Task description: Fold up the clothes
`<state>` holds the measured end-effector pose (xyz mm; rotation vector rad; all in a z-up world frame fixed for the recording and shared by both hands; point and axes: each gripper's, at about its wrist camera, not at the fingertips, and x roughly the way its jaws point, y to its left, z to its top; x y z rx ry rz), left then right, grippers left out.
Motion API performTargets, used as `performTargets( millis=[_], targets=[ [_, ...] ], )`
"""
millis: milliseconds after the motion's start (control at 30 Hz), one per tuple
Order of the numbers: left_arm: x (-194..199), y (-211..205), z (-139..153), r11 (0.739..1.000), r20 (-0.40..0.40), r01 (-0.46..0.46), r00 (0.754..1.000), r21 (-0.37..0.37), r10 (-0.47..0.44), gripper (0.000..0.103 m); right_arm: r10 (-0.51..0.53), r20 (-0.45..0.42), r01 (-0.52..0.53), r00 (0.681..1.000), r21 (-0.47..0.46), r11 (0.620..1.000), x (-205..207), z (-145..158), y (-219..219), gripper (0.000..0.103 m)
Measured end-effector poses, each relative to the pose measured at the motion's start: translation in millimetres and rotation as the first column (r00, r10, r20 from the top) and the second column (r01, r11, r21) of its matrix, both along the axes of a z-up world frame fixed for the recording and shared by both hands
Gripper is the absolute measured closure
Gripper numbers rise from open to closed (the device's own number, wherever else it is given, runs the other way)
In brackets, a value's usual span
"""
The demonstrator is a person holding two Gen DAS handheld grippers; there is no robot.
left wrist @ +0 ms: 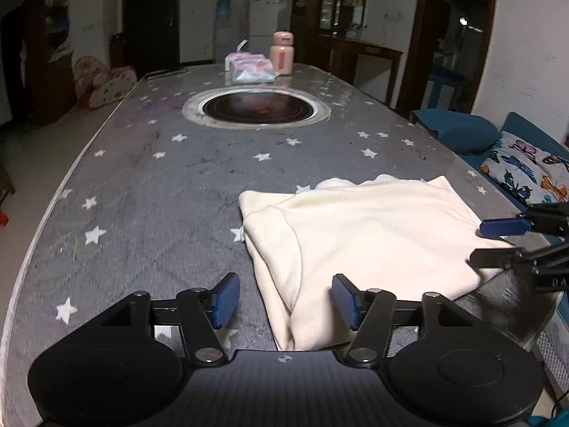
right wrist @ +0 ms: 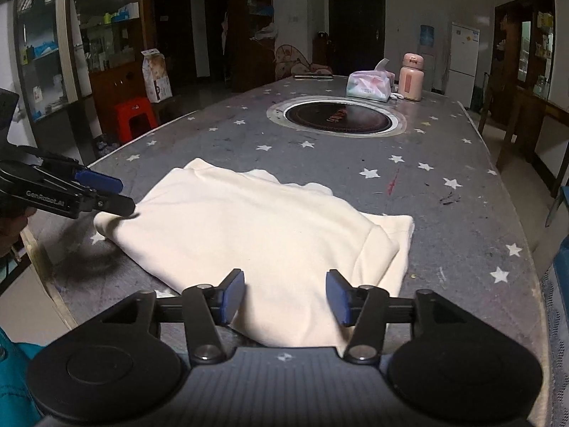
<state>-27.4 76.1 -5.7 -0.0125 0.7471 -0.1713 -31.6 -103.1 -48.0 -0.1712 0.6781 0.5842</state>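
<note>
Left wrist view: the left gripper point(left wrist: 284, 300) hovers low over the near edge of the table point(left wrist: 142, 185), its two blue-padded fingers point(left wrist: 224, 299) spread wide with nothing between them. The cream garment point(left wrist: 366, 238), partly folded, lies flat on the grey, star-printed table surface just ahead and to the right of this gripper; the garment's near left corner reaches in between the spread fingers, but neither pad touches the cloth so far as can be seen. At the garment's right edge the right gripper point(left wrist: 498, 240) enters from the side, jaws parted, its lower finger at the cloth edge.

Right wrist view: the right gripper point(right wrist: 285, 297) sits over the near hem of the garment point(right wrist: 256, 227), fingers apart, with cloth lying below and between the blue pads point(right wrist: 233, 295); no pinch is visible. The left gripper point(right wrist: 117, 195) appears at the garment's far left corner, jaws parted, the lower finger tip touching or just above the cloth.

Background: a round inset burner point(right wrist: 336, 117) lies in the middle of the table, well beyond the garment. A tissue pack point(right wrist: 368, 85) and a pink bottle point(right wrist: 411, 77) stand side by side at the far end.
</note>
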Motion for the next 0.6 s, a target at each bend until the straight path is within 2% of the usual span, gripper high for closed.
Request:
performTargets(
  millis=[167, 267, 467, 600],
  targets=[
    [-2, -5, 3, 1.000, 0.001, -0.020, 1.000, 0.022, 0.020, 0.025, -0.005, 0.009, 0.005, 1.000, 0.021, 1.000, -6, 1, 6, 0.035],
    [-4, -7, 4, 0.999, 0.005, -0.027, 1.000, 0.025, 0.027, 0.019, 0.003, 0.016, -0.003, 1.000, 0.028, 1.000, -10, 2, 10, 0.023],
    [-6, -13, -2, 0.998, 0.001, -0.021, 1.000, 0.054, 0.021, 0.019, -0.018, 0.028, 0.018, 0.999, 0.032, 0.999, -11, 1, 17, 0.020],
    [-6, -17, -7, 0.997, -0.004, -0.014, 1.000, 0.076, 0.015, 0.019, -0.049, 0.049, 0.049, 0.998, -0.010, 0.999, -5, -5, 22, 0.020]
  ],
)
